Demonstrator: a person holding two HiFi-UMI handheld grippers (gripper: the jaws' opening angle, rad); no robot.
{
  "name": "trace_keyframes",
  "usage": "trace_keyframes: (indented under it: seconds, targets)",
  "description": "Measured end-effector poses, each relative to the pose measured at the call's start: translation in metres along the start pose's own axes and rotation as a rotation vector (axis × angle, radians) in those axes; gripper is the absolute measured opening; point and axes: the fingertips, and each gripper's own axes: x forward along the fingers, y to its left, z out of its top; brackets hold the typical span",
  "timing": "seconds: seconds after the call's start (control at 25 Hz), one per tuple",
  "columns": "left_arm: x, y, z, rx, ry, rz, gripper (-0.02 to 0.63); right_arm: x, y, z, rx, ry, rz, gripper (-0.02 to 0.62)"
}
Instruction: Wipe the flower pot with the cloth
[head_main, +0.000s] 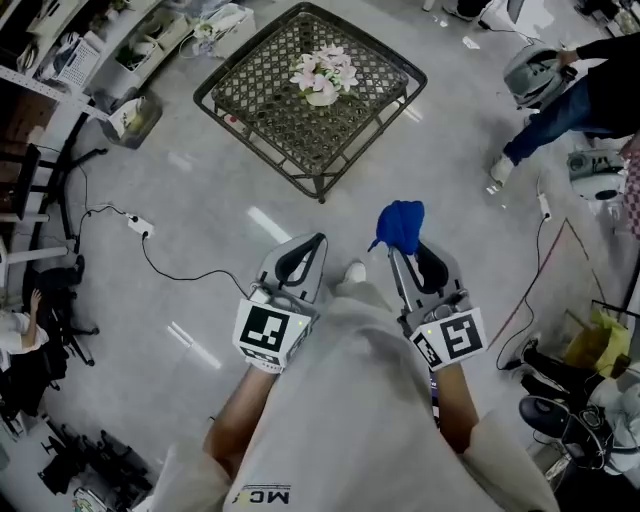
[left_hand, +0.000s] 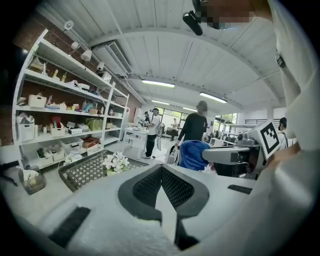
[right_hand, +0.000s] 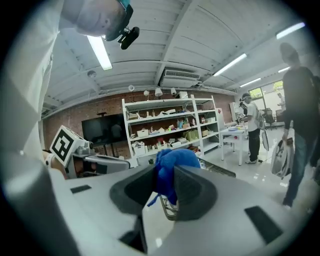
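The flower pot (head_main: 322, 92), small and pale with white-pink blooms, stands in the middle of a dark metal lattice table (head_main: 262, 110) ahead of me. In the left gripper view the flower pot (left_hand: 115, 163) is low and left of the jaws, some way off. My left gripper (head_main: 319, 241) is shut and holds nothing, hanging above the floor short of the table. My right gripper (head_main: 399, 250) is shut on a bunched blue cloth (head_main: 401, 225), level with the left one. The blue cloth (right_hand: 171, 169) bulges up between the right gripper's jaws (right_hand: 165, 176).
A person (head_main: 565, 100) stands at the far right by some equipment. A power strip with its cable (head_main: 140, 226) lies on the floor to the left. White shelving (left_hand: 65, 120) lines the left wall, and several people (left_hand: 196, 125) stand beyond the table.
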Motion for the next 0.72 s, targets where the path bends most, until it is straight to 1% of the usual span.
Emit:
trace_keyframes:
  seconds: [0.12,0.24,0.44,0.6,0.72]
  targets:
    - [0.009,-0.012,-0.003,0.009,0.024,0.009,0.023,-0.007,-0.014,-0.001,0.023,-0.017,0.015,0.101]
    - [0.017,-0.026,-0.008,0.025,0.045,0.020,0.023,-0.014,-0.030,-0.012,0.058,-0.021,0.025,0.103]
    - [0.021,-0.044,-0.018,0.005,0.068,0.083,0.023,-0.022,-0.055,-0.028,0.094,-0.013,0.062,0.103]
    - [0.023,-0.041,-0.017,0.011,0.084,0.102,0.023,-0.021,-0.067,-0.026,0.096,-0.015,0.069,0.103]
    - [0.035,-0.025,-0.011,-0.006,0.075,0.109,0.023,-0.007,-0.074,-0.020,0.092,-0.011,0.064,0.103]
